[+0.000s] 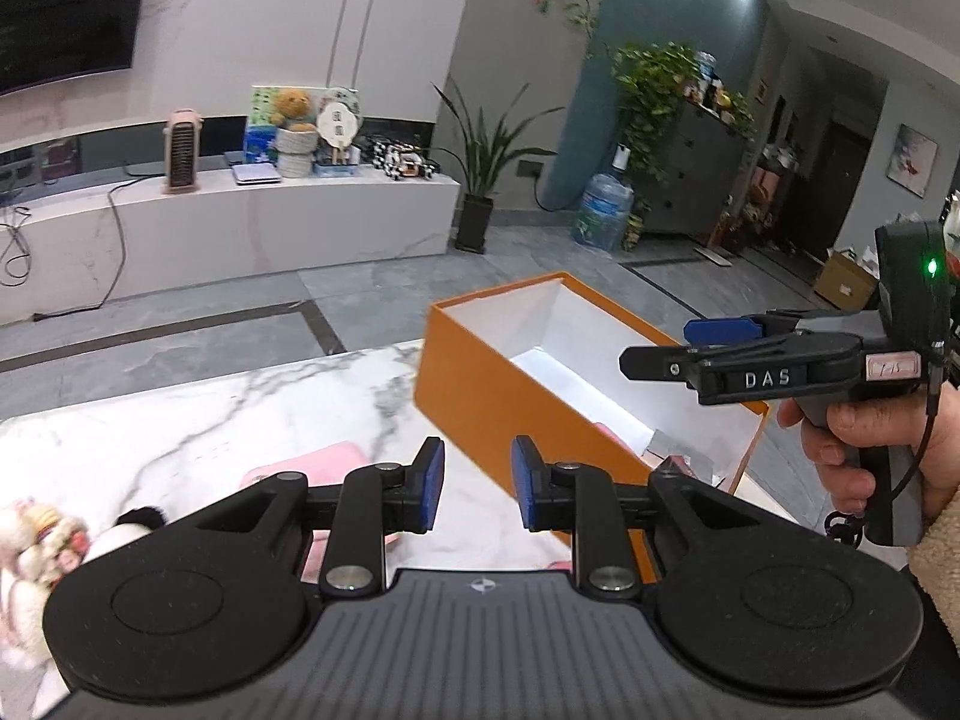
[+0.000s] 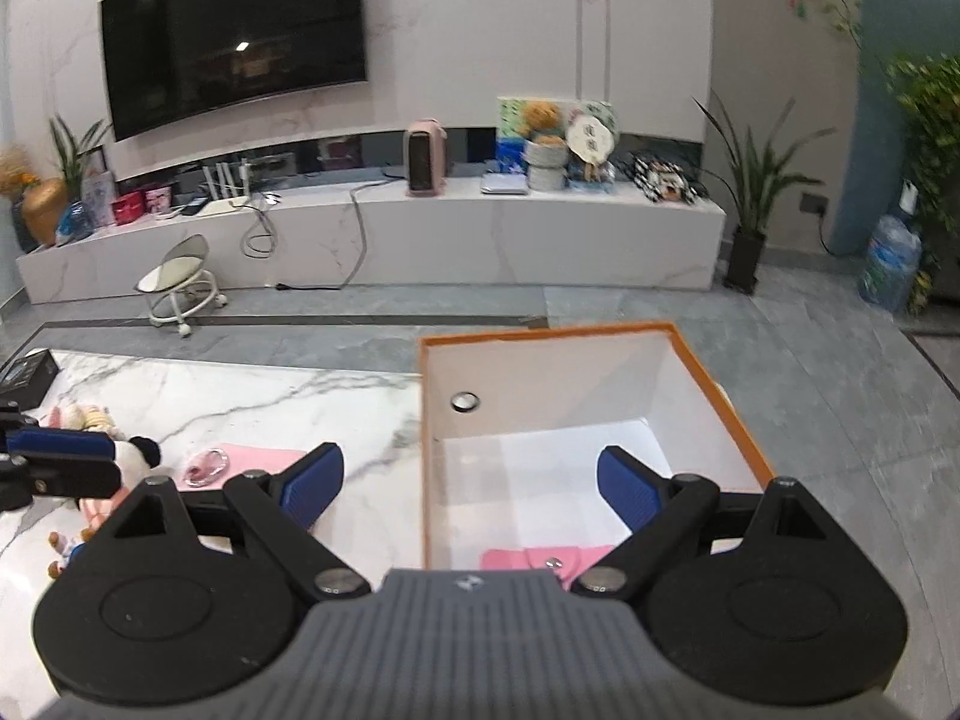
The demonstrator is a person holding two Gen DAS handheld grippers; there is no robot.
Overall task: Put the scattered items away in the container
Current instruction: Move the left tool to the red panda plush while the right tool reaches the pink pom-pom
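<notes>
The right tool (image 2: 469,483) hangs over the orange box (image 2: 743,438) with its jaws spread wide and empty, a pink item (image 2: 543,558) already lying on the box floor. The left tool (image 1: 478,483), jaws a narrow gap apart and holding nothing, sits at lower centre over the marble table (image 1: 198,414). Judging by this, a drop is done and the next pick calls for reaching toward the pink cloth (image 2: 258,457) and plush toys (image 2: 81,417) at lower left, where bare table gives room short of its far edge.
</notes>
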